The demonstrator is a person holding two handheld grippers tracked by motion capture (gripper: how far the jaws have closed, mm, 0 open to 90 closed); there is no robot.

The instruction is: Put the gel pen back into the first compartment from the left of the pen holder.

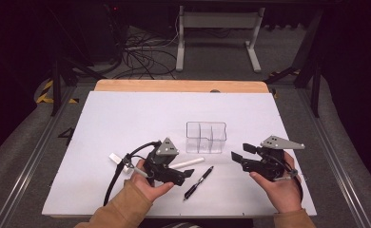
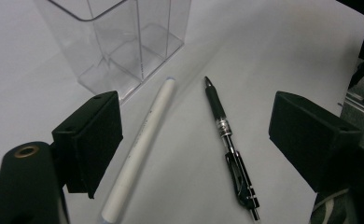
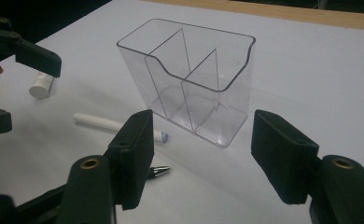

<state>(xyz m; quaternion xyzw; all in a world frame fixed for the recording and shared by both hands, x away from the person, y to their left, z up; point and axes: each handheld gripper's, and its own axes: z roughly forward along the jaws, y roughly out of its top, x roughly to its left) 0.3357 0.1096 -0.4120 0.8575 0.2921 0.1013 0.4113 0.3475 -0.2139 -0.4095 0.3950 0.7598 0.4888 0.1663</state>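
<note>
Near the table's (image 1: 126,109) front edge lie the white marker (image 2: 140,149) and black pen (image 2: 229,149), between your released left tongs (image 2: 194,140). Both are light, stiff, slippery: grip mid-barrel. Right tongs (image 3: 201,154) stand empty.

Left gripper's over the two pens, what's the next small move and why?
Probably lower the left gripper and centre it on one pen. Its fingers stand open with the white pen and black pen both lying flat between them, untouched, beside the clear organizer.
</note>
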